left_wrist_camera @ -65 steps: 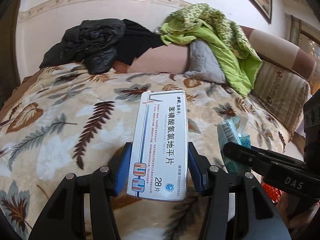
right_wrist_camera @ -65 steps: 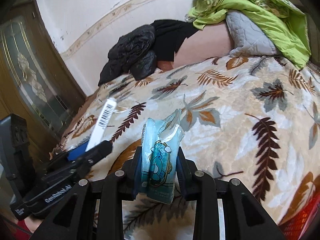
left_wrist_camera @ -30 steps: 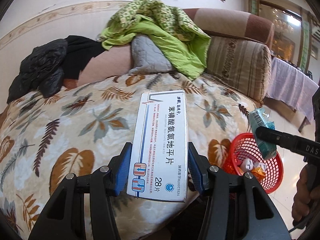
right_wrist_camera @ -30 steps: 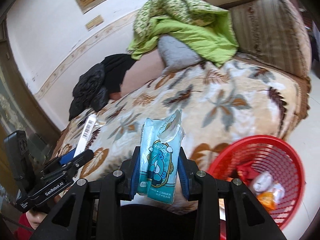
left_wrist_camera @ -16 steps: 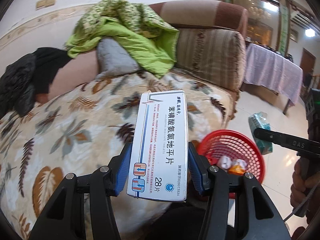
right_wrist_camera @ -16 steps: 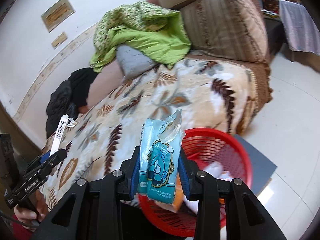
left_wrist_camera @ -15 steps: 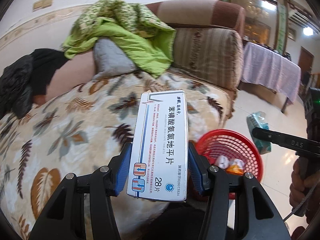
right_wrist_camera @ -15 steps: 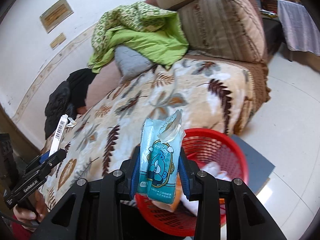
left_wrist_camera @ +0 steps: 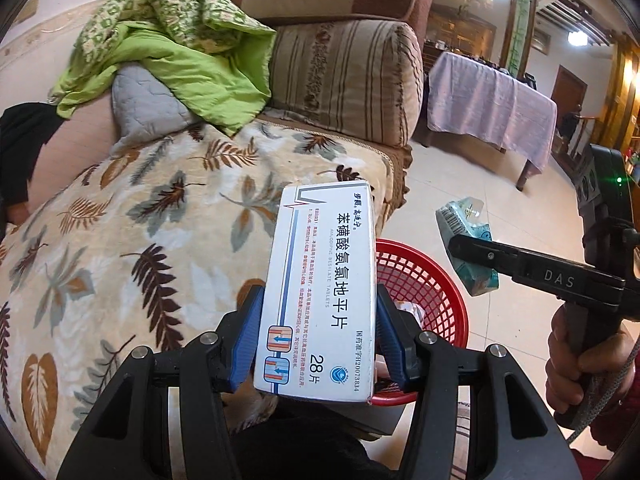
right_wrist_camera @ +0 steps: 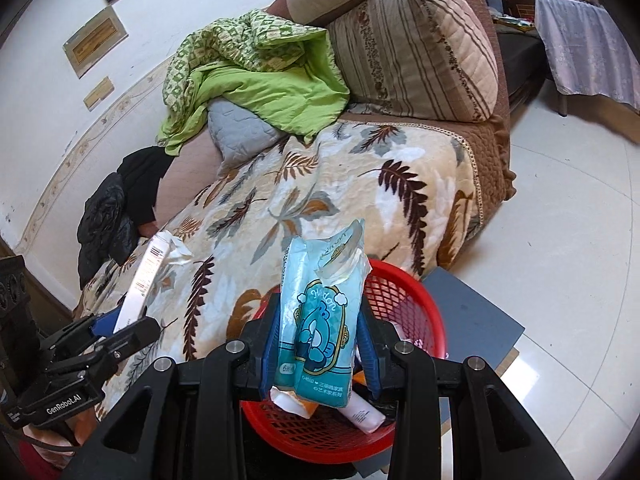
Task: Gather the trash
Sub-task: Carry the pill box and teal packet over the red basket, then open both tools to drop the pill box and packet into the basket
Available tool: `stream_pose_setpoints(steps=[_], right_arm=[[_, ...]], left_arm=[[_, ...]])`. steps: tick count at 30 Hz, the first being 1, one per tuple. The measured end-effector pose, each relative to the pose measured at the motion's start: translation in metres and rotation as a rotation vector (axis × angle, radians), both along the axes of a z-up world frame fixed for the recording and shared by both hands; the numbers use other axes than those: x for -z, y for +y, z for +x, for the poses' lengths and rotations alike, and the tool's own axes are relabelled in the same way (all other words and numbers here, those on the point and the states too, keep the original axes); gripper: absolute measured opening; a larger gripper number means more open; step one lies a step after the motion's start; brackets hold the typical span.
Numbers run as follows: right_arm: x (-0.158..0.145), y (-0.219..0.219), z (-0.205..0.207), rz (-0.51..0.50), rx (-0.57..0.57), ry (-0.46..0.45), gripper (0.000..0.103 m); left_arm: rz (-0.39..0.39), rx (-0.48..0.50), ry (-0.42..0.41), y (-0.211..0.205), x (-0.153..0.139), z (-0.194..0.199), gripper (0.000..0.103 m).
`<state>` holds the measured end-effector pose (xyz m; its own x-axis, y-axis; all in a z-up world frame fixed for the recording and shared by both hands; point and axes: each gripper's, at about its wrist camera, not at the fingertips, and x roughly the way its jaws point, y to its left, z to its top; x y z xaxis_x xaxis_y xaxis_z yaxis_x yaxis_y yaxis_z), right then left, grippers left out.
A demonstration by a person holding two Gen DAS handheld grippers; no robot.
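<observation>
The left gripper (left_wrist_camera: 318, 332) clamps a white cardboard medicine box (left_wrist_camera: 322, 292) upright, and the right gripper (right_wrist_camera: 318, 354) pinches a crumpled blue plastic tissue packet (right_wrist_camera: 320, 320). Both hang over the red plastic mesh basket (right_wrist_camera: 404, 304) beside the leaf-patterned blanket's (right_wrist_camera: 340, 184) front edge, apparently for dropping in.

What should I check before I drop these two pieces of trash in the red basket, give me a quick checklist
1. Left tool grips medicine box: ok.
2. Right tool grips blue tissue pack: ok.
3. Tissue pack over red basket: ok in the right wrist view.
4. Medicine box over basket: cannot tell, the box hides much of the basket.
5. Room in basket: ok, only a few items inside.
6. Tools apart from each other: ok.
</observation>
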<state>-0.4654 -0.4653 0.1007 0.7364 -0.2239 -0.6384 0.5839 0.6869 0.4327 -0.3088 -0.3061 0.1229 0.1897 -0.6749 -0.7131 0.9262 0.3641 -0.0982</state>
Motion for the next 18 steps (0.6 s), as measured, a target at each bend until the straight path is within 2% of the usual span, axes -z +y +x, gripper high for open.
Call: stream_pose_setpoints(steps=[18], right_arm=[[0.016, -0.01, 0.006, 0.043, 0.002, 0.015, 0.041]], left_arm=[[0.065, 0.028, 0.028, -0.03, 0.025, -0.001, 0.052]])
